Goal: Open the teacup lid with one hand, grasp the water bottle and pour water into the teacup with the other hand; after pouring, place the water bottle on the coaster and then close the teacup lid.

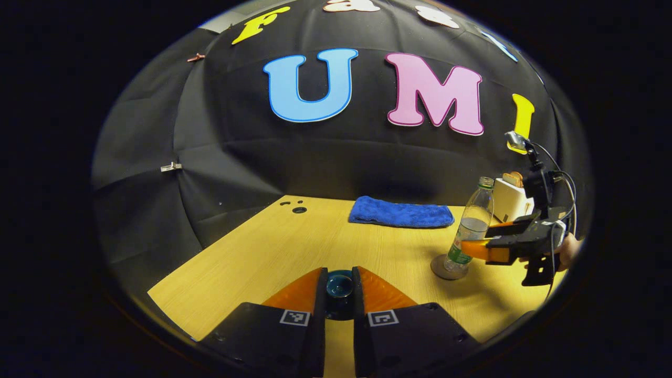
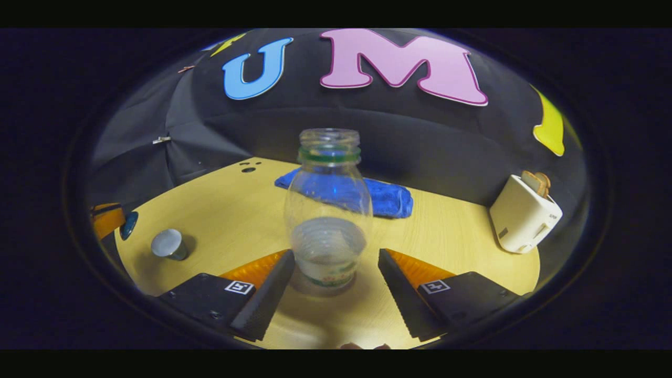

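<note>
Woodgrain table (image 2: 220,210), ribbed clear water bottle (image 2: 328,210), round coaster (image 1: 440,271)

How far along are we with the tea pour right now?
Done: the lid is off the teacup, which stands open. In hand: the left tool is shut on the lid; the right tool is open around the water bottle, which stands upright on the coaster, partly full. Whether water was poured I cannot tell. Left for certain: closing the teacup.
</note>
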`<action>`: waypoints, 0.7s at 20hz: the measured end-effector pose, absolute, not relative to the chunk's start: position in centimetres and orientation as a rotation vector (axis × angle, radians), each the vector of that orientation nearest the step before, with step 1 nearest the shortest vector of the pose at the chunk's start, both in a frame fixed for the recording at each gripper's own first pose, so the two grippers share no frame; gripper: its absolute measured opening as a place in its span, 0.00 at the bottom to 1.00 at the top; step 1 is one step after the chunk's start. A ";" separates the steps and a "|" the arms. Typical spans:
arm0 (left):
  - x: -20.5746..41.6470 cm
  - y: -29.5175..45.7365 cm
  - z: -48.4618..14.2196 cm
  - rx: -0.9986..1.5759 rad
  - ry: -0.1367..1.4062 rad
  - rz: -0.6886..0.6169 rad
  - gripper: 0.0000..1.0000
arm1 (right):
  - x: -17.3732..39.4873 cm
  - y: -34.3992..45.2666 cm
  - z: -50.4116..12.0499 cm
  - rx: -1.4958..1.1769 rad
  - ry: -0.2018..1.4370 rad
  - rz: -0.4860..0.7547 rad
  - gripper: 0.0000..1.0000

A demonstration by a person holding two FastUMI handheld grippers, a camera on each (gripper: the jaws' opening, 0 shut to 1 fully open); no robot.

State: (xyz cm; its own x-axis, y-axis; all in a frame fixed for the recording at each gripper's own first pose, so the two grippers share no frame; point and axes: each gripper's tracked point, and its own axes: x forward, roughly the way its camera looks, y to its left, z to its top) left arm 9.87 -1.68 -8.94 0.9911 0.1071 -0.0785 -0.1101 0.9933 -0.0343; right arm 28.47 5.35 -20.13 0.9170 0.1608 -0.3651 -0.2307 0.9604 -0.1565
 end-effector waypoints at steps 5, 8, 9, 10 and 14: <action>11.4 -1.1 -10.7 -0.006 0.083 0.113 0.26 | 23.0 3.7 -20.9 -0.170 0.390 0.169 0.97; 12.7 -1.0 -11.6 0.018 0.079 0.107 0.25 | 20.3 2.8 -20.4 -0.151 0.397 0.156 0.99; 13.2 -1.1 -11.9 0.023 0.079 0.106 0.26 | 19.5 2.3 -20.2 -0.162 0.398 0.157 0.99; 13.5 -1.1 -12.4 0.028 0.084 0.106 0.26 | 19.0 1.7 -20.0 -0.179 0.399 0.150 0.97; 14.8 -1.5 -13.9 0.044 0.091 0.091 0.22 | 18.6 -0.1 -20.0 -0.219 0.423 0.121 0.99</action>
State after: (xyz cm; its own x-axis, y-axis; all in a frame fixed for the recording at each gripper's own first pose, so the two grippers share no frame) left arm 14.76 -1.46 -13.93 0.9917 0.0927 -0.0891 -0.0887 0.9949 0.0480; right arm 18.63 -0.10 -20.03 0.9050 0.0707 -0.4194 -0.1616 0.9693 -0.1852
